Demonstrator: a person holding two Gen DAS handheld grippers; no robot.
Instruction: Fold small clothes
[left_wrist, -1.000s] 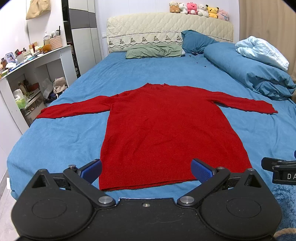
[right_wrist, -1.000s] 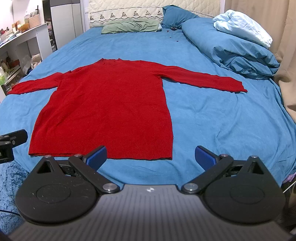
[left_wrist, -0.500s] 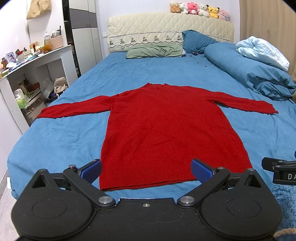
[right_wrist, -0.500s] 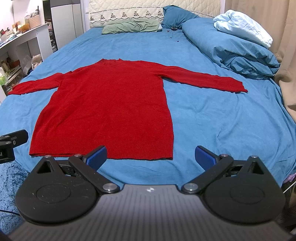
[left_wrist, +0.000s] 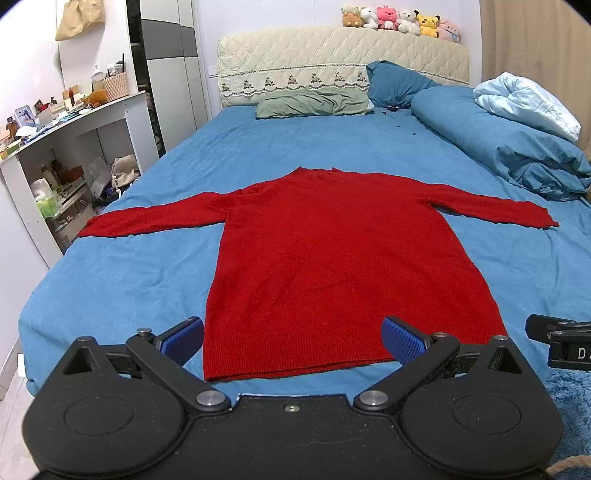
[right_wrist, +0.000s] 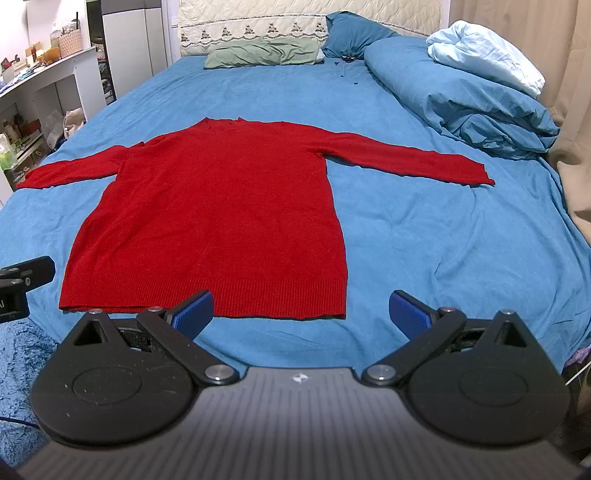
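A red knit sweater (left_wrist: 340, 258) lies flat on the blue bed (left_wrist: 140, 273), sleeves spread to both sides, hem toward me; it also shows in the right wrist view (right_wrist: 218, 206). My left gripper (left_wrist: 291, 341) is open and empty, held just short of the hem at the foot of the bed. My right gripper (right_wrist: 301, 312) is open and empty, near the hem's right corner. Each gripper's edge shows in the other's view: the right one (left_wrist: 557, 347), the left one (right_wrist: 18, 284).
A rolled blue duvet (left_wrist: 506, 147) with a pale blue blanket lies along the bed's right side. A green pillow (left_wrist: 314, 105) and blue pillow sit at the headboard. A white cluttered desk (left_wrist: 70, 147) stands left of the bed. A curtain (right_wrist: 517, 33) hangs at right.
Both grippers have crept very slightly; the view is almost unchanged. The sweater has not moved.
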